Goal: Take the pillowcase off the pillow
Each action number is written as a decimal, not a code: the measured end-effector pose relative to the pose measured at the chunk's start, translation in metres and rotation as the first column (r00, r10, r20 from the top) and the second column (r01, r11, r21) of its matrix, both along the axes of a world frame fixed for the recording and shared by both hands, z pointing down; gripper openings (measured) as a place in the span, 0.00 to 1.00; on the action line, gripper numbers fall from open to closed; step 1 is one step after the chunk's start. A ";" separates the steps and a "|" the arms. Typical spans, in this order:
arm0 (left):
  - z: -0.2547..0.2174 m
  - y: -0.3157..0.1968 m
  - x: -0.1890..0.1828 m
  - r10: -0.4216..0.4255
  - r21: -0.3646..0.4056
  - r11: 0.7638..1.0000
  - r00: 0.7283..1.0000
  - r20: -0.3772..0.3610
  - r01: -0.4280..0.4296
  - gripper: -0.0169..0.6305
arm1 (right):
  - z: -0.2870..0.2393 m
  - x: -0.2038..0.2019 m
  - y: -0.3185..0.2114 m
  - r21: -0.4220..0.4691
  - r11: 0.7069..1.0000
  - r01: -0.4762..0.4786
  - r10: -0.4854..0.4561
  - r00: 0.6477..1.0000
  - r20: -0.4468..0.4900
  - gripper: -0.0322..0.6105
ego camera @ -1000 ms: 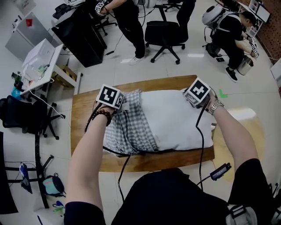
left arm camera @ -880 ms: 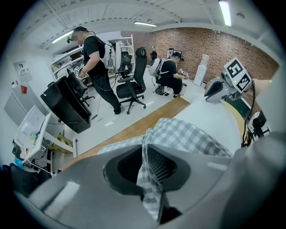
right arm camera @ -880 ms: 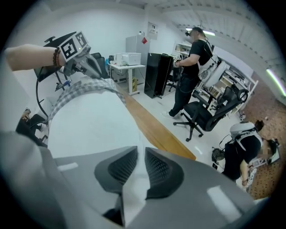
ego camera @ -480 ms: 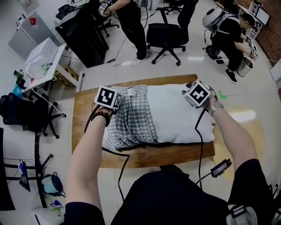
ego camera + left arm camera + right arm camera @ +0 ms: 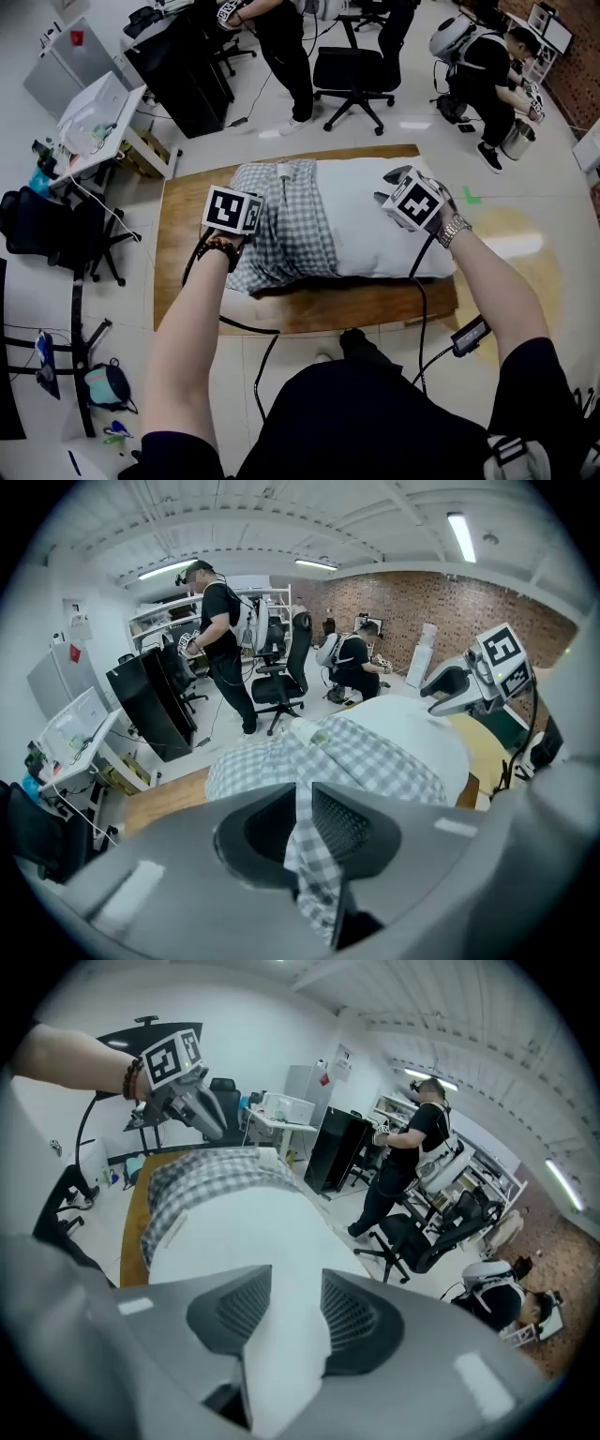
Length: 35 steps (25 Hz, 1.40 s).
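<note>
Left tongs [image 5: 305, 808] are clamping the checked pillowcase [image 5: 286, 225] to pull. Right tongs [image 5: 286, 1312] are pinching the white pillow [image 5: 375, 234] as an anchor. Both have just been opening slightly. Pillowcase is covering the pillow's left end on the surface [image 5: 187, 244].

Matt woven check cloth on pillowcase [image 5: 291, 225], fold nipped in left claw [image 5: 302, 803], jaws just eased wider. Smooth matt white cloth on pillow [image 5: 366, 225], bunched between right claw [image 5: 295, 1307]'s ribbed pads [image 5: 352, 1316], jaws just widened too. Matt grey plastic on both claws. Bare wood table [image 5: 178, 225] beneath, faint sheen.
</note>
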<state>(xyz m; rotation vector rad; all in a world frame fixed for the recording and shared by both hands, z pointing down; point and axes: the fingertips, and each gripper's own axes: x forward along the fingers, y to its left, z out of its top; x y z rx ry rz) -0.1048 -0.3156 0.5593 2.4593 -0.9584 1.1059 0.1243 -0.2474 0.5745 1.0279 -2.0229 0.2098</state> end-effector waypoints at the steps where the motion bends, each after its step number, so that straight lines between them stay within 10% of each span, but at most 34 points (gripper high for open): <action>1: 0.000 0.007 -0.002 0.000 0.001 1.000 1.000 -0.005 0.000 0.12 | 0.000 -0.006 0.006 0.002 1.000 0.006 -0.006 1.000 -0.001 0.31; 22: 0.034 0.102 -0.029 -0.069 -0.015 0.998 0.983 -0.172 0.068 0.36 | 0.029 -0.108 0.079 0.037 0.991 0.131 -0.128 0.989 -0.075 0.49; 35: 0.065 0.097 -0.041 -0.245 0.058 0.963 0.943 -0.223 0.263 0.44 | 0.062 -0.129 0.064 0.162 0.967 0.197 -0.148 0.951 -0.271 0.60</action>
